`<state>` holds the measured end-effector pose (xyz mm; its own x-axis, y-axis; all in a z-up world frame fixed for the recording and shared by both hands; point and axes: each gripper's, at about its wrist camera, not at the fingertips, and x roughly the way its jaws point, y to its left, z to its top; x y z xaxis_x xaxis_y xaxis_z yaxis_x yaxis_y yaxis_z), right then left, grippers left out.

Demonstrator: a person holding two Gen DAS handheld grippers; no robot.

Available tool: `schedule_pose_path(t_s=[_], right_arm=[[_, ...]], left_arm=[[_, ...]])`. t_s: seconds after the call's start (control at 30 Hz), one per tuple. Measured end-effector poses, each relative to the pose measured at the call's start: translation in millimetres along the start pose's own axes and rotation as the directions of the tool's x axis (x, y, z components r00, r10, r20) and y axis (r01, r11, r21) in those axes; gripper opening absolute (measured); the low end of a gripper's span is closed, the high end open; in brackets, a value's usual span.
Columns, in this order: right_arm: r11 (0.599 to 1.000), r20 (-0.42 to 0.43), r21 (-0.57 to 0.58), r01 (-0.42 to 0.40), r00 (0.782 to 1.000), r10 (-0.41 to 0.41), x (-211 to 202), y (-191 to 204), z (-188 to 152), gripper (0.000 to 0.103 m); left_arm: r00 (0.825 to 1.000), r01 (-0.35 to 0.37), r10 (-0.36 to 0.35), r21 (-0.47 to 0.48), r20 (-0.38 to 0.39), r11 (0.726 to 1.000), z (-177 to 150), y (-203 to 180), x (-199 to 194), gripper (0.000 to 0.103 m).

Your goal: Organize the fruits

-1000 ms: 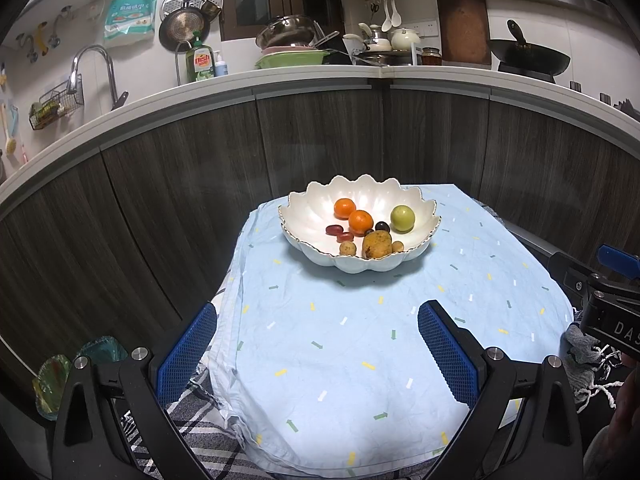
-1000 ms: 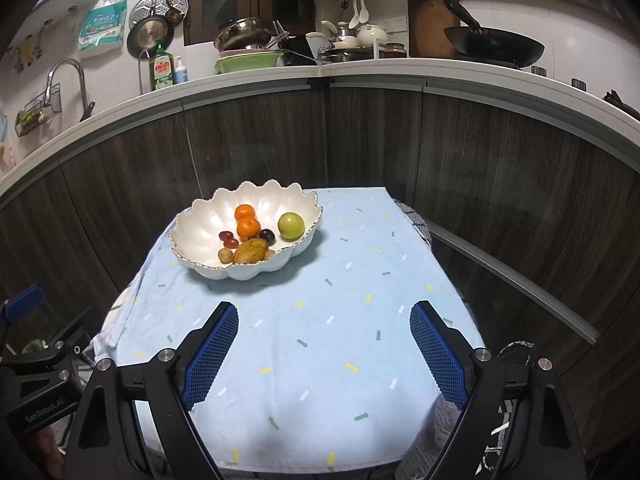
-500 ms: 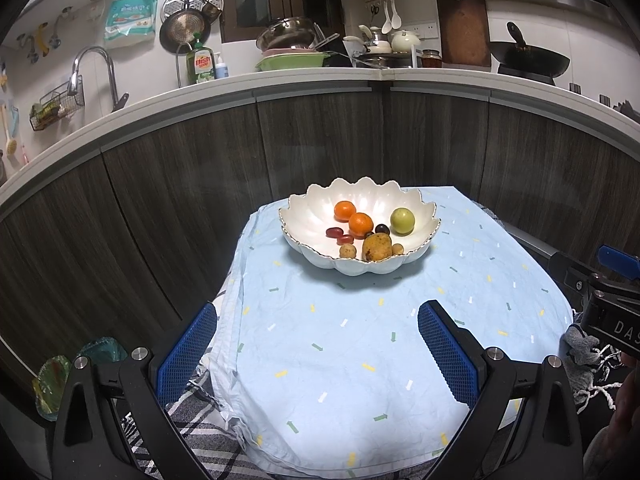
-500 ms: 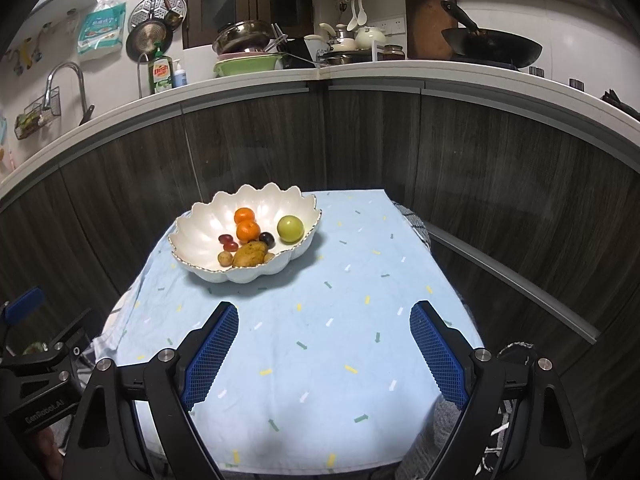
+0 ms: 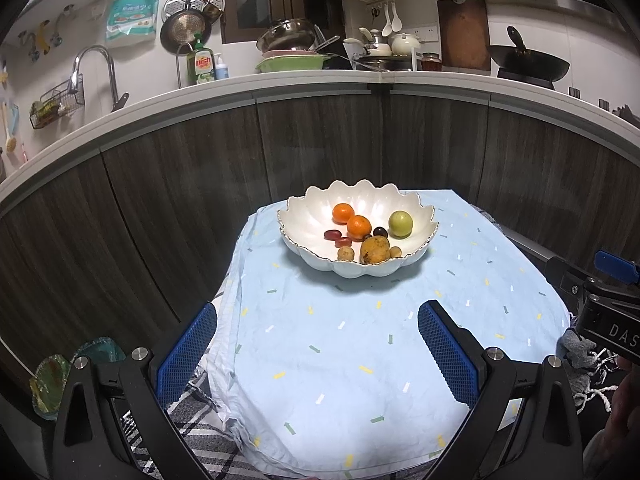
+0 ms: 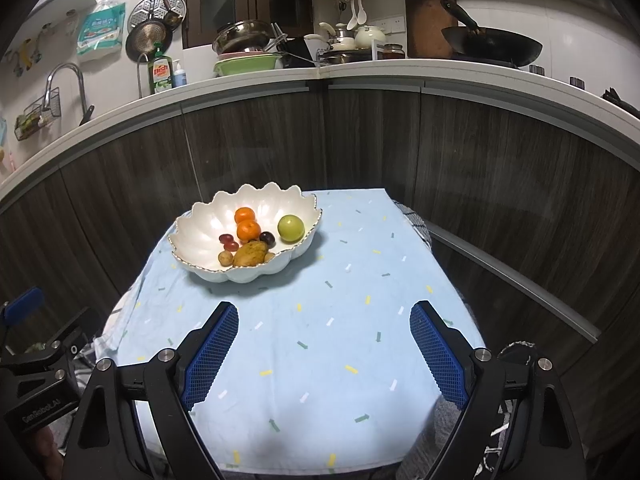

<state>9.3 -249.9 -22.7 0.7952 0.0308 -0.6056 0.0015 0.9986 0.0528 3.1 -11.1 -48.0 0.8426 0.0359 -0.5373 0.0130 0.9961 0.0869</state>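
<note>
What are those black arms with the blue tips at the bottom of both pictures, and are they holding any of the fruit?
Those are claws, like big tongs. A person holds one in each hand, and a little camera sits on each, looking forward between its two fingers. So one picture comes from the left claw and the other from the right claw.

Both look at a small table with a light blue cloth. On it stands a white scalloped bowl. Inside lie two oranges, a green fruit, a brownish-yellow fruit, and some small red, dark and tan ones.

Neither claw holds anything. Both are open, with only cloth between the blue pads, and the fruit is further away.
</note>
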Motion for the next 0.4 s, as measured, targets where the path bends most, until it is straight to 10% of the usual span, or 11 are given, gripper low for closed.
schedule_pose_path(t_s=[0.4], right_arm=[[1.0, -0.01, 0.006, 0.005, 1.0, -0.005, 4.2, 3.5, -0.8, 0.089]], left_arm=[[1.0, -0.002, 0.002, -0.001, -0.013, 1.0, 2.8, -1.1, 2.1, 0.102]])
